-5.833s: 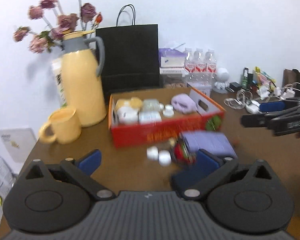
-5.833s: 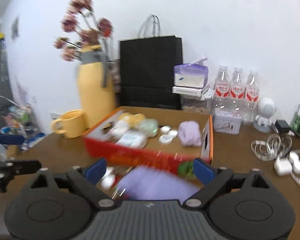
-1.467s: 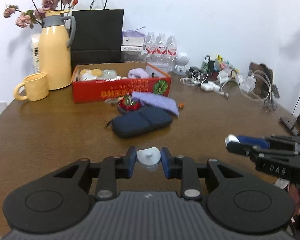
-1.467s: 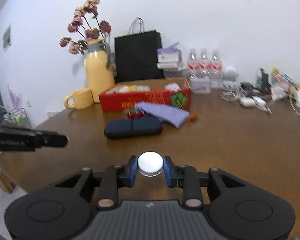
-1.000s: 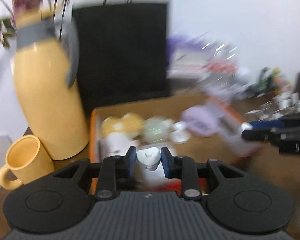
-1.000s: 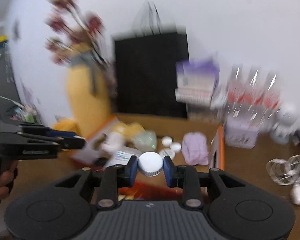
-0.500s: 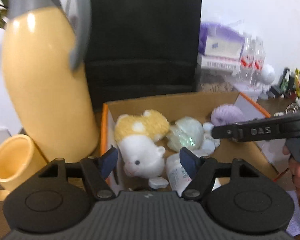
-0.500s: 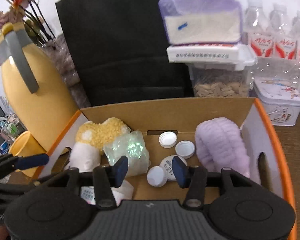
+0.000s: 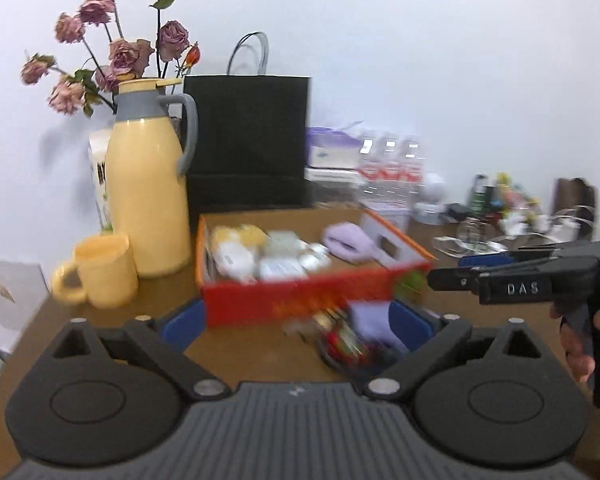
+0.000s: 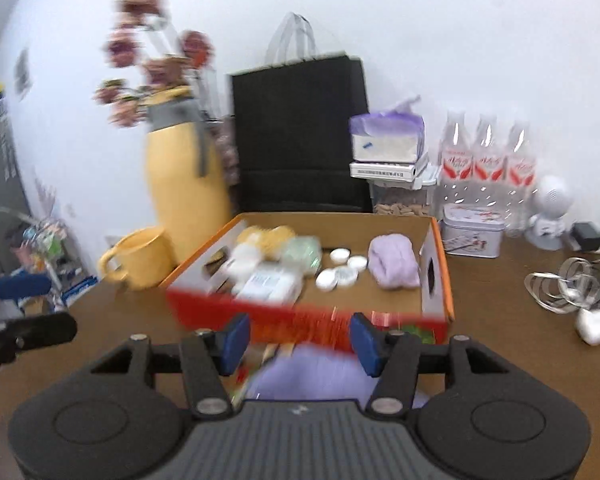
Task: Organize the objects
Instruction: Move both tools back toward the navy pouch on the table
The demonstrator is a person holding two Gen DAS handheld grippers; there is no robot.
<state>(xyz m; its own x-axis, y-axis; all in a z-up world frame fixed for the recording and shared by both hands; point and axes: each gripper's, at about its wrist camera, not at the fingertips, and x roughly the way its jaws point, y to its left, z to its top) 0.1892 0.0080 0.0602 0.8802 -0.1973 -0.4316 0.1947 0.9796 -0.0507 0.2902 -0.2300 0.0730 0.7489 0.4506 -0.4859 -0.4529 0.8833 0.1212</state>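
Left tongs (image 9: 296, 326) just spread wide, right tongs (image 10: 300, 340) just parted, both empty, red box (image 10: 308, 322) ahead

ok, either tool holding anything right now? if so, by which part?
Nothing held. The left tool stands wide open and empty; the right tool has just been opening, nothing between its pads. White caps lie in the red box.

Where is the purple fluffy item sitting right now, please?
In the right wrist view, the purple fluffy item lies inside the red box, at its right end, beside the white caps.
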